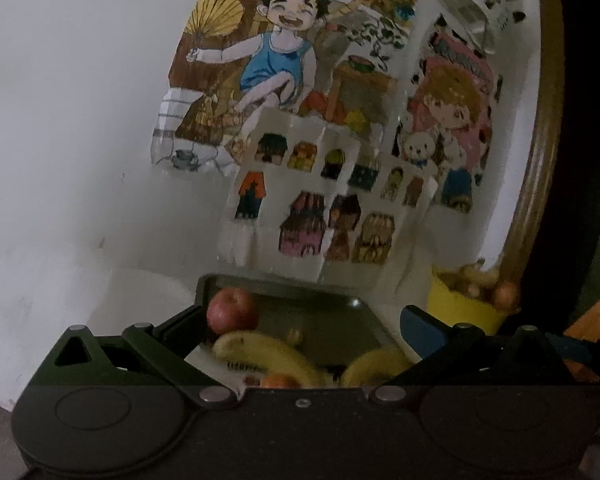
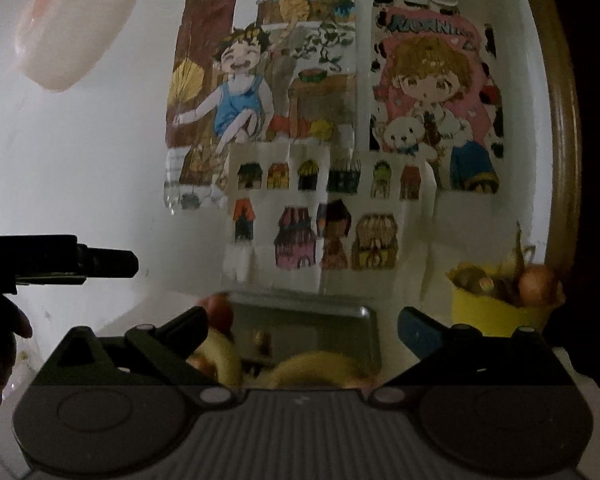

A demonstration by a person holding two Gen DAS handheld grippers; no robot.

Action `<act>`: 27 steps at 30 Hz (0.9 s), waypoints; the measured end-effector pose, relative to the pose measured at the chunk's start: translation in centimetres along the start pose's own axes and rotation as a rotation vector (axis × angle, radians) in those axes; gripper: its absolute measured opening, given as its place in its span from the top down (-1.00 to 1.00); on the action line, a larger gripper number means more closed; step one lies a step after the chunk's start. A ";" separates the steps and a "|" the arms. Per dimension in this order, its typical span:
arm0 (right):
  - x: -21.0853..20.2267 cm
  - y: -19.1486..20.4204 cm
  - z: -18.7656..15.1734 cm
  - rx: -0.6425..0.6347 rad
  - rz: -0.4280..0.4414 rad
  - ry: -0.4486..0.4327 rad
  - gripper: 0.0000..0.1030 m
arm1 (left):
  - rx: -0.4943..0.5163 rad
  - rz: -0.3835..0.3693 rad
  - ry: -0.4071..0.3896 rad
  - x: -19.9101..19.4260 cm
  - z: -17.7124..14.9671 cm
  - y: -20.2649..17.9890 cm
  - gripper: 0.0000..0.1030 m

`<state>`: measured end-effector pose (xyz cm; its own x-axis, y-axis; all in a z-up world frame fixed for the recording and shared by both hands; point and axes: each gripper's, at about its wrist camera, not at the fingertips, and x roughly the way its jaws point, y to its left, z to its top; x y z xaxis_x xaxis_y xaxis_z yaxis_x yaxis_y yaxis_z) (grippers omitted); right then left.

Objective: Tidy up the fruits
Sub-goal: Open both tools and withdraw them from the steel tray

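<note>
A: How do the tools stand?

B: Both spread wide and holding nothing. The left gripper (image 1: pixel 300 332) has its fingers well apart, with fruit seen in the gap beyond them but no pad touching any of it. The right gripper (image 2: pixel 302 334) is the same: jaws fully apart, empty.

A: Where is the fruit?

B: In a dark metal tray (image 1: pixel 340 308) set against the white wall (image 1: pixel 80 140), below the drawings (image 1: pixel 296 80). An apple (image 1: pixel 232 309) sits in the tray's rear left corner, just beside the left finger as the left camera sees it. A banana (image 1: pixel 260 354) lies in front of the apple, its long axis running left to right and dipping rightward. A second banana (image 1: pixel 374 366) curves at the right. A small orange-red fruit (image 1: pixel 278 381) shows at the near edge, partly hidden by the gripper body.

A: Room to move?

B: The tray's middle and rear right are bare. To its right, a yellow bowl (image 1: pixel 458 306) of produce stands close by, next to a wooden frame (image 1: pixel 540 160). The wall shuts off the back. In the right view, the other gripper (image 2: pixel 60 260) shows at far left, well apart from the tray (image 2: pixel 364 320).
</note>
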<state>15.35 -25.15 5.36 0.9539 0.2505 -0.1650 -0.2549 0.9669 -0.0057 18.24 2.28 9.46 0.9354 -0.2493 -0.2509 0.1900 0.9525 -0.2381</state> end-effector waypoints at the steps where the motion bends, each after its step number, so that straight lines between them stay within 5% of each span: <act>1: -0.4 0.0 -0.4 0.002 -0.002 0.010 -1.00 | 0.007 0.004 0.010 -0.2 -0.6 -0.1 -0.99; 14: -3.3 -1.0 -5.1 0.083 -0.035 0.130 -1.00 | 0.030 0.024 0.154 -1.8 -6.6 -0.7 -0.99; 27: -3.1 -1.8 -8.4 0.136 -0.070 0.248 -1.00 | 0.049 0.024 0.236 -1.6 -9.1 -1.6 -0.99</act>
<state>11.51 -28.05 -2.45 0.8964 0.1802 -0.4049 -0.1505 0.9831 0.1043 13.69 -0.44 1.67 0.8453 -0.2553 -0.4694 0.1883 0.9645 -0.1854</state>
